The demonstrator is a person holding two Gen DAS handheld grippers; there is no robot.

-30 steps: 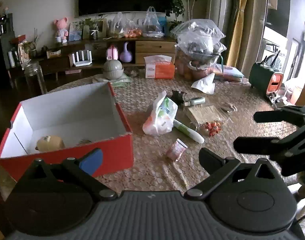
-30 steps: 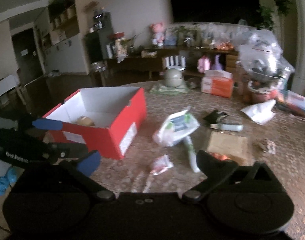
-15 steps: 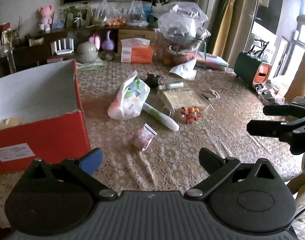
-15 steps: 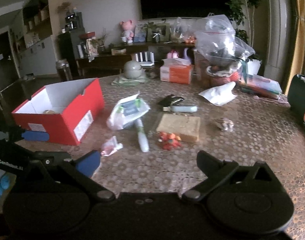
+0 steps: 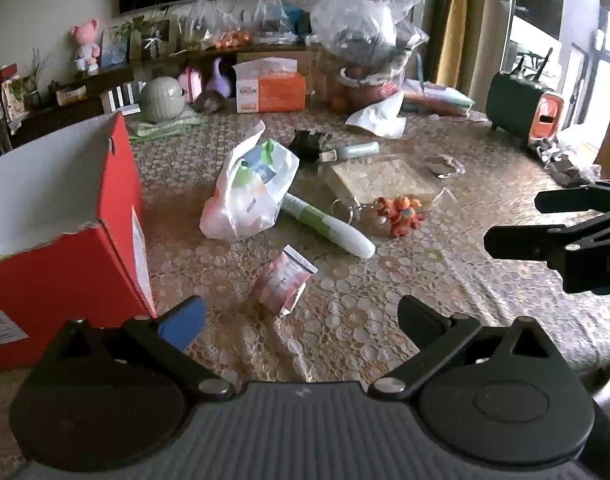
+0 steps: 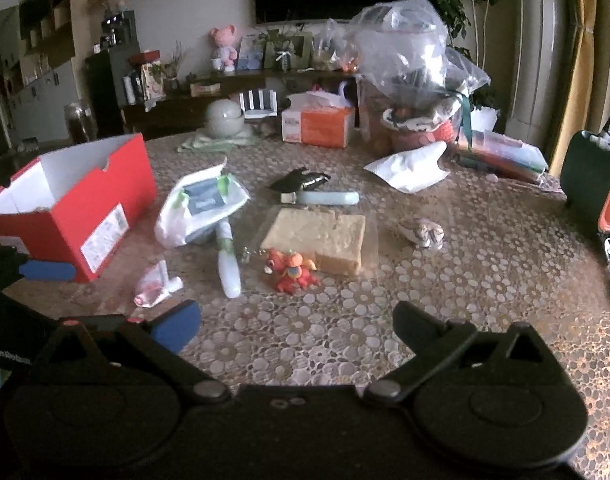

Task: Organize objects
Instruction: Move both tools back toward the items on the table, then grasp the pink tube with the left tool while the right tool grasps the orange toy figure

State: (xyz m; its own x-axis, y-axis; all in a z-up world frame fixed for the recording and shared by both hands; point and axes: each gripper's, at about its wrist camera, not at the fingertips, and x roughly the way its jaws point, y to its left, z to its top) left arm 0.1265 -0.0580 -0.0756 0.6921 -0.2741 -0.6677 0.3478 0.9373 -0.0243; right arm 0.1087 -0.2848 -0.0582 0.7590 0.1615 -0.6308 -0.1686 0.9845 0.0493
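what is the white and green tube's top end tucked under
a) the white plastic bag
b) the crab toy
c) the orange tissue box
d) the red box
a: the tube lies on the table with its upper end running under the edge of the white plastic bag; the left wrist view shows the same, with the tube coming out from beneath the bag.

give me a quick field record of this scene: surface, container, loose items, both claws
surface: round table with lace-pattern cover
container: red box, open top, at the table's left
loose items: white plastic bag, white tube, pink packet, orange toy, tan block
left claw: open, empty, pink packet just ahead
right claw: open, empty, orange toy ahead
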